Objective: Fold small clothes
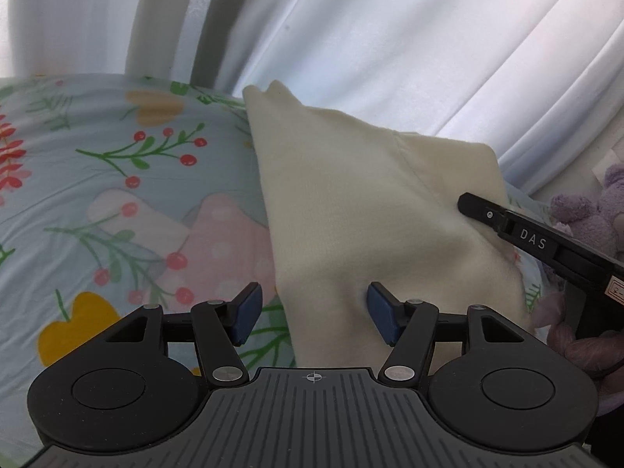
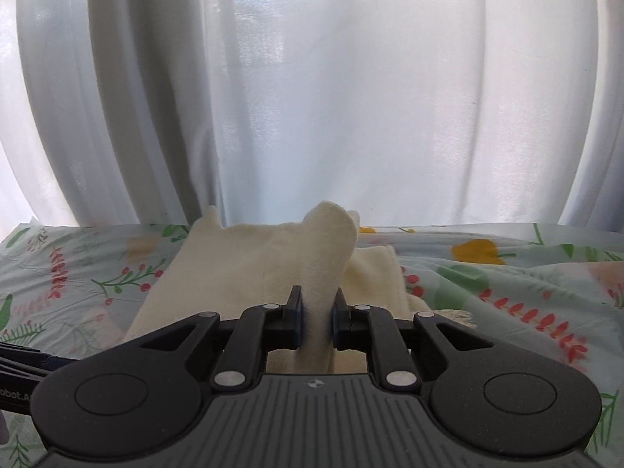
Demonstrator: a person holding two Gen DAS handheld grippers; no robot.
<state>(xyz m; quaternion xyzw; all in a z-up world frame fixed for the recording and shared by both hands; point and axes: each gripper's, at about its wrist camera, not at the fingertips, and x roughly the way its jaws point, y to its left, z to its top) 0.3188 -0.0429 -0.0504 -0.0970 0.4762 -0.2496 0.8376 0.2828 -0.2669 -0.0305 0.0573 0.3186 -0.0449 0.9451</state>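
Behind cream garment (image 1: 351, 210), half-hidden purple plush (image 1: 585, 210)

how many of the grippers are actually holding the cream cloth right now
1. The right gripper pinches a raised fold of the cream cloth; the left gripper stands open at its near edge.

Soft daylight is coming through the white curtain (image 2: 312, 97) and is washing it out to glare, shadows are staying faint, the fisheye is bending the edges, and the corners are going dark.
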